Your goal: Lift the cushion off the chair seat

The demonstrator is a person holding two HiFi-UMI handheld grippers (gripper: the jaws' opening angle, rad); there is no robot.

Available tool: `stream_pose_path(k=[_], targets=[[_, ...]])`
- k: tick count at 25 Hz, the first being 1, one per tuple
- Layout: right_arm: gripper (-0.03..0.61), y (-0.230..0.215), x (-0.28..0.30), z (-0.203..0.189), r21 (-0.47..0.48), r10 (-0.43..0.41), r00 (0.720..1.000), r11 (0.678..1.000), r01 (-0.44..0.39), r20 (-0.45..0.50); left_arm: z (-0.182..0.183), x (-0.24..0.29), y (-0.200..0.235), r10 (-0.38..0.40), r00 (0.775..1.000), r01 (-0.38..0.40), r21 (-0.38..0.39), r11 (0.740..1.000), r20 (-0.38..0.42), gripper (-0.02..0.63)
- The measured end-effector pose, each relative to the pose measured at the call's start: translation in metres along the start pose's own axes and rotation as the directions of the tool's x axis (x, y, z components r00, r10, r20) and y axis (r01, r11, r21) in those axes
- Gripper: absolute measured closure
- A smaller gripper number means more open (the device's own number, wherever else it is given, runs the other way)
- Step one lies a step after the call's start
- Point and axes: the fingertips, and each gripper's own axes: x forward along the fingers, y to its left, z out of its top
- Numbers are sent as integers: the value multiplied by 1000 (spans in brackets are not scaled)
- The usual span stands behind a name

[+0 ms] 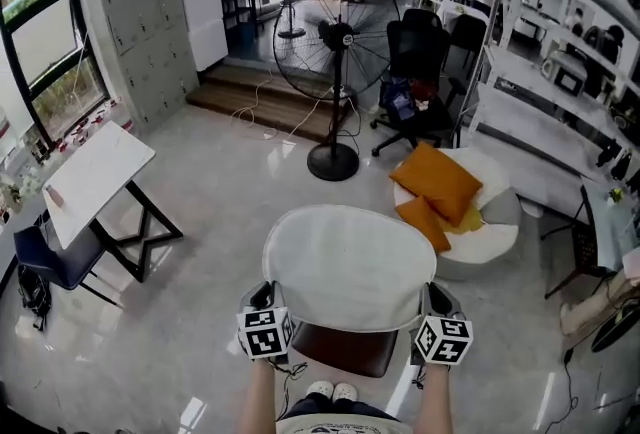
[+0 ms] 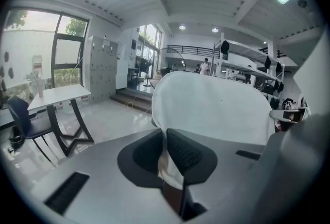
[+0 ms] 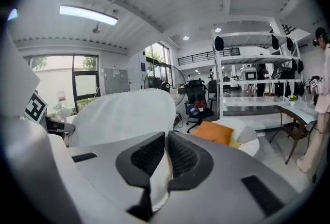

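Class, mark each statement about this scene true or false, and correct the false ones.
1. The left hand-held gripper and the right hand-held gripper are both shut on the white cushion. True.
2. The white cushion lies flat on the chair seat. False: it is held up by its near edge, above the brown seat.
3. A standing fan stands on the floor beyond the cushion. True.
4. The round white pouf is bare. False: orange cushions lie on it.
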Motion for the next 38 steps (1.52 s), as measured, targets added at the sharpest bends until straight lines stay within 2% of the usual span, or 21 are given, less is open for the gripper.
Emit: stream_pose_path(k=[6, 13, 19, 38], targets=[[541, 10, -25, 46, -28, 12, 993, 1000, -8, 120, 38, -29, -3, -6, 995, 7, -9, 1000, 102, 571], [543, 11, -45, 77, -39, 22, 976, 999, -14, 216, 62, -53, -10, -11, 983, 14, -13, 1000, 182, 571], [543, 9, -52, 90, -16, 35, 970, 999, -32, 241, 78, -67, -15, -2, 977, 1, 3, 1000, 214, 571], [543, 11, -53, 94, -25, 45, 966, 999, -40, 253, 79, -73, -15, 4, 972, -3, -3, 1000, 234, 571]])
